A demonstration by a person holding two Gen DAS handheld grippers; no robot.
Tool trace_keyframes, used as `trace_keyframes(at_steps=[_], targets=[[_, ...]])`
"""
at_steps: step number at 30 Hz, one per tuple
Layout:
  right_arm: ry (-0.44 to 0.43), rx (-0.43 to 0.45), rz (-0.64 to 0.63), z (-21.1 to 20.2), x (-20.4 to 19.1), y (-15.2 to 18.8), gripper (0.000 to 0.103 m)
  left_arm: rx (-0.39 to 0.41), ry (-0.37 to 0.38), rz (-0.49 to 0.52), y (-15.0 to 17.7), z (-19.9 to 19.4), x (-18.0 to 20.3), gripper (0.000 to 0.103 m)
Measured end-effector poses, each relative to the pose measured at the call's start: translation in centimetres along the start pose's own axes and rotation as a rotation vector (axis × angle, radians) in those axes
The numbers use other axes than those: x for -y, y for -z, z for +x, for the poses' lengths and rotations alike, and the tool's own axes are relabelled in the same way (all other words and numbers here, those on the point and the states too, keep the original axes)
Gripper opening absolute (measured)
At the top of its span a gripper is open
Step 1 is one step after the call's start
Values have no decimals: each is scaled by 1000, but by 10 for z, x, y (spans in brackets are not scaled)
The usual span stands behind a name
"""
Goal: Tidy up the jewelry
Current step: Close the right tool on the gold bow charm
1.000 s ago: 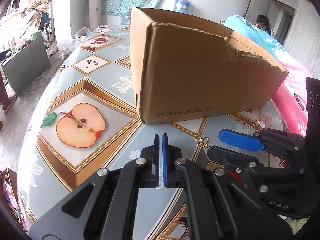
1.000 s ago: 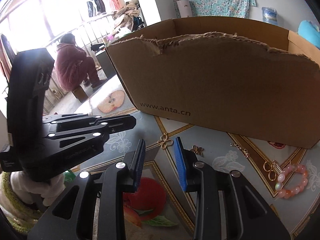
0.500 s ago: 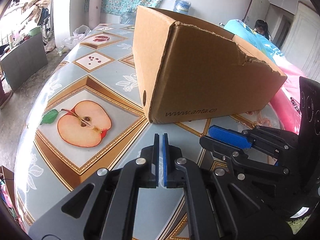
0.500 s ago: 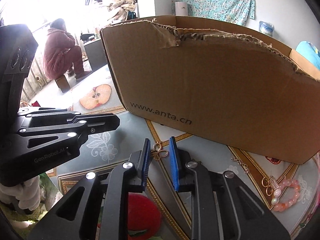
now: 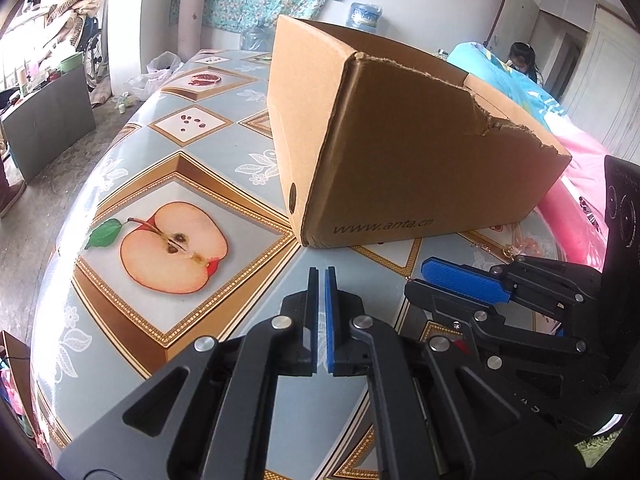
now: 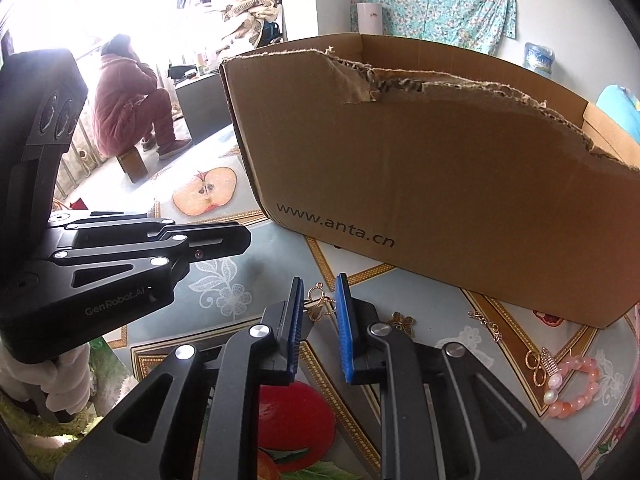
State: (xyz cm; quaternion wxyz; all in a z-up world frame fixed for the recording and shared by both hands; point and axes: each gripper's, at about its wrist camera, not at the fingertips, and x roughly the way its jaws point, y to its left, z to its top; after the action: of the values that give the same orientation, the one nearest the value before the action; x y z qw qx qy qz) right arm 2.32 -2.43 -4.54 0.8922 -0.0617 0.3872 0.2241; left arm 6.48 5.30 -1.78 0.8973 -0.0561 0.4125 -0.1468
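In front of the torn brown cardboard box (image 6: 460,184) printed "www.anta.cn", on the fruit-patterned tablecloth (image 5: 248,320), things lie in a row. Furthest left of the box's near corner hangs the left gripper (image 5: 319,276), its pads pressed together on nothing. Next, below the box's lettering, the right gripper (image 6: 319,296) has narrowed onto a gold looped brooch (image 6: 318,302), its blue pads touching both sides. Further right along the box's front wall come a small gold flower charm (image 6: 401,321), a thin gold chain (image 6: 486,324), gold hoop earrings (image 6: 541,362) and a pink beaded bracelet (image 6: 576,390).
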Motion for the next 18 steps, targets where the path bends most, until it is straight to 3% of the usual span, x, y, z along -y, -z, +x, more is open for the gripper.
trace_keyframes(at_steps=[7,10,18], targets=[[23,23,-7,-21,5,7,16,13,10,13,-1,-7,5,3],[56,34,-1,-33,12,10,16,25,38,32,-1,-9,13,16],[164,73,67,-56,51,11,16,-14,137,129,-3,9,62,26]])
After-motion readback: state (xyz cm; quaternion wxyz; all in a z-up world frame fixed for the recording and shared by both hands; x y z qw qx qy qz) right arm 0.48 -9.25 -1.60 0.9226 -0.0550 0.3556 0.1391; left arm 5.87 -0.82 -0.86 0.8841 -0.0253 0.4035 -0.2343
